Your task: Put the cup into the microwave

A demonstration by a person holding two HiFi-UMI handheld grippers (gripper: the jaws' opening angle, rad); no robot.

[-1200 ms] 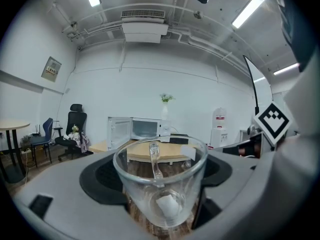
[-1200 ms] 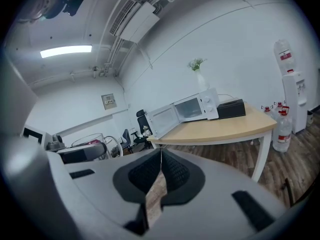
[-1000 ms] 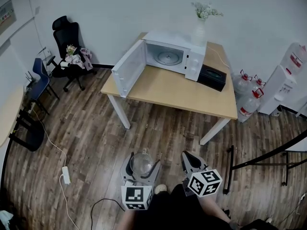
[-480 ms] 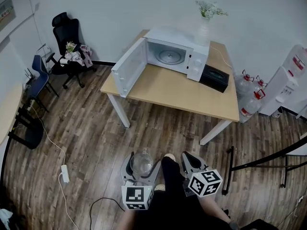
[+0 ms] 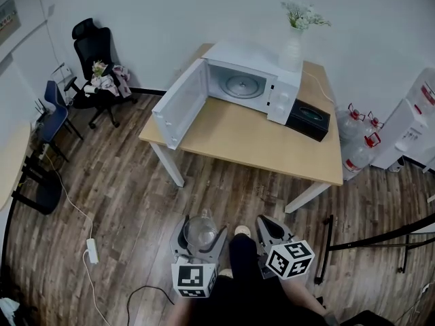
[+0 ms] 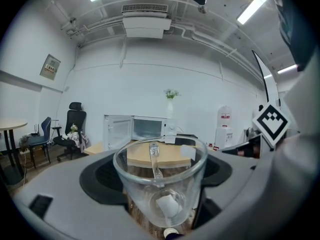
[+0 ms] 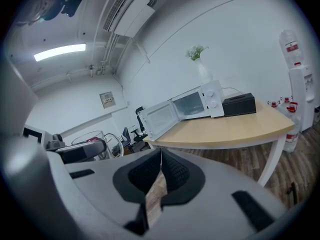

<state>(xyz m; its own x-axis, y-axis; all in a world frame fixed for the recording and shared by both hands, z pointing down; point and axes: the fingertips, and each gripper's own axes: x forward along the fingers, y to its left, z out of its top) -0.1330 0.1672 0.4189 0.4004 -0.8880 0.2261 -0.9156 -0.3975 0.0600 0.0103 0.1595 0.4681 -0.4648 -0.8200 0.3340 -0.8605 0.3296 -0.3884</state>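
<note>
Resting between the two jaws of the left claw (image 5: 201, 231), a clear glass cup (image 6: 161, 176) is held upright, its rim level and its inside empty. The dark jaw pads are seen pressed against the glass on both sides in the left gripper view, so this claw is clenched on the cup. The cup is carried low over the wooden floor (image 5: 115, 195), well apart from the desk (image 5: 262, 141).

The right claw (image 7: 159, 160) is held just beside the left one. Its two jaws are closed against each other, with only a thin slit between the pads, and nothing is gripped in them. The cup and its handle are visible at the left edge of the right gripper view.

On the far side of the desk a white microwave (image 5: 282, 94) is set, with its door (image 5: 178, 109) swung wide open to the left and the round turntable (image 5: 239, 85) exposed inside. A white vase (image 5: 293, 43) with pale flowers is placed on top of the microwave, and a black box (image 5: 308, 119) is set touching its right side.

A black office chair (image 5: 95, 53) is seen near the wall at the left, and water bottles (image 5: 360, 148) are grouped at the right.
</note>
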